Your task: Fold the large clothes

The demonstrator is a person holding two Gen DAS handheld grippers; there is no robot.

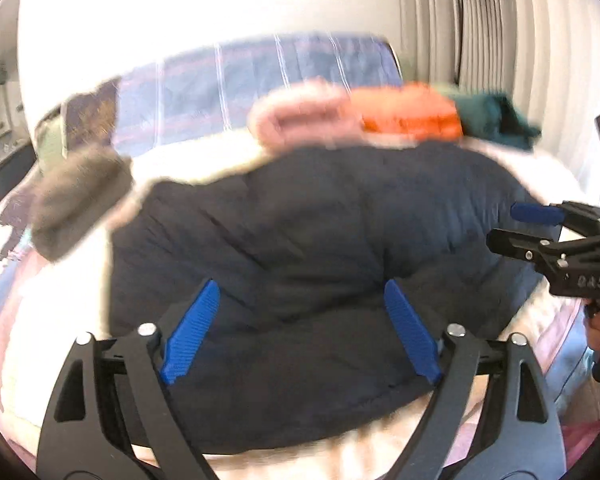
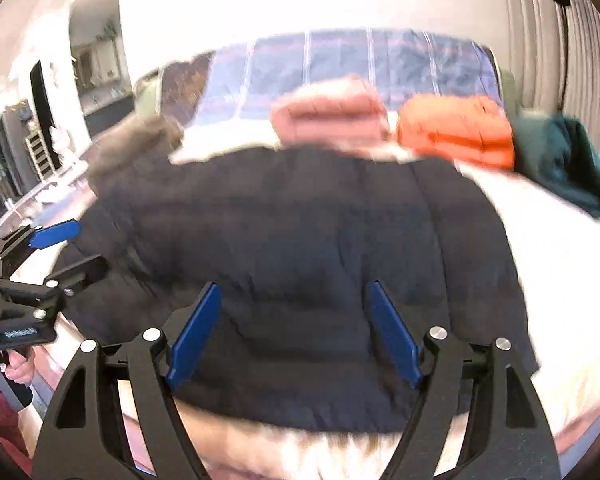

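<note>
A large dark navy padded jacket [image 1: 320,248] lies bunched on a white bed cover, seen also in the right wrist view [image 2: 300,240]. A grey fur-trimmed part [image 1: 80,200] sticks out at its left. My left gripper [image 1: 300,292] is open, its blue pads spread above the jacket's near edge, holding nothing. My right gripper [image 2: 294,292] is open above the jacket too, empty. Each gripper shows at the side of the other's view: the right one [image 1: 512,224], the left one [image 2: 80,244]. Both views are blurred.
Folded clothes lie in a row at the far side of the bed: a pink one [image 1: 304,120], an orange one [image 1: 412,116], a teal one [image 1: 496,116]. A blue striped blanket [image 1: 240,88] lies behind them. A ribbed white wall [image 1: 500,40] stands right.
</note>
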